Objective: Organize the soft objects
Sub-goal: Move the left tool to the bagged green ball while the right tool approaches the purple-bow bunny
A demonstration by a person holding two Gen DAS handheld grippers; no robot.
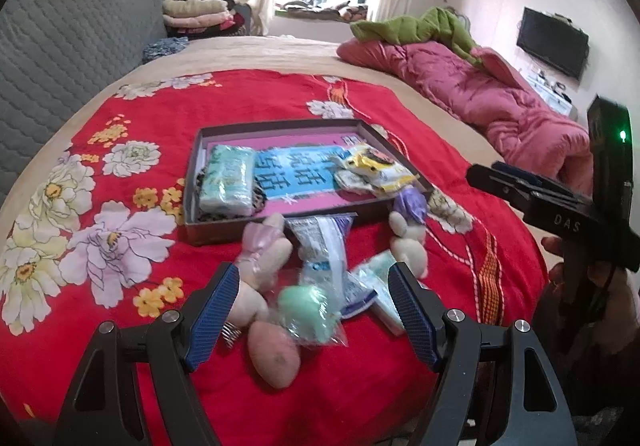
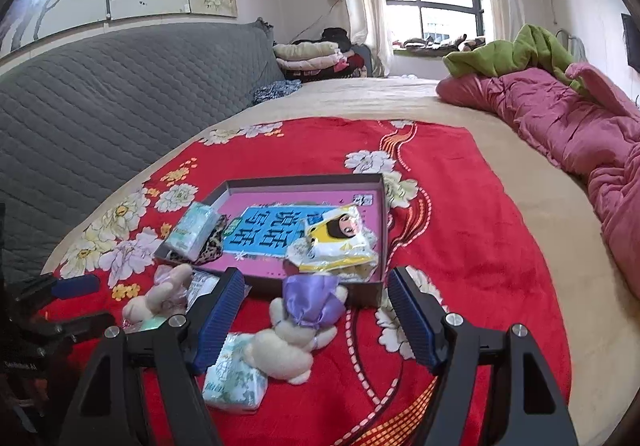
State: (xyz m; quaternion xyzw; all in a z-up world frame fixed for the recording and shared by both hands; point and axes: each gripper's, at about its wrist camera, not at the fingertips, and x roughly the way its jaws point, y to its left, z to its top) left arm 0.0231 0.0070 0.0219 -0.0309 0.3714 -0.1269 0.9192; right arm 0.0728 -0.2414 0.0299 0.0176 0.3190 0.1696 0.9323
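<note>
— Bunnies first: how many, and how do they lie?

— Two. The purple-dressed bunny lies on the red blanket just before the box, long axis running from the box toward the camera, dress end at the box's front wall. The pink-dressed bunny lies left of it, long axis also running box to camera, tilted a little left.

— Tissue packs?

— Two that I can count: one pack inside the box at its left end, long axis running front to back, and one on the blanket, touching the purple bunny.

— What else is in the box?

— One yellow packet at the right end.

— And loose on the blanket?

— One wet-wipes pack between the bunnies, one green toy in a clear bag, one pinkish lump nearest the camera.

— The grippers?

— Left gripper spread wide above the bagged toy, holding nothing. Right gripper spread wide over the purple bunny, also holding nothing.
</note>
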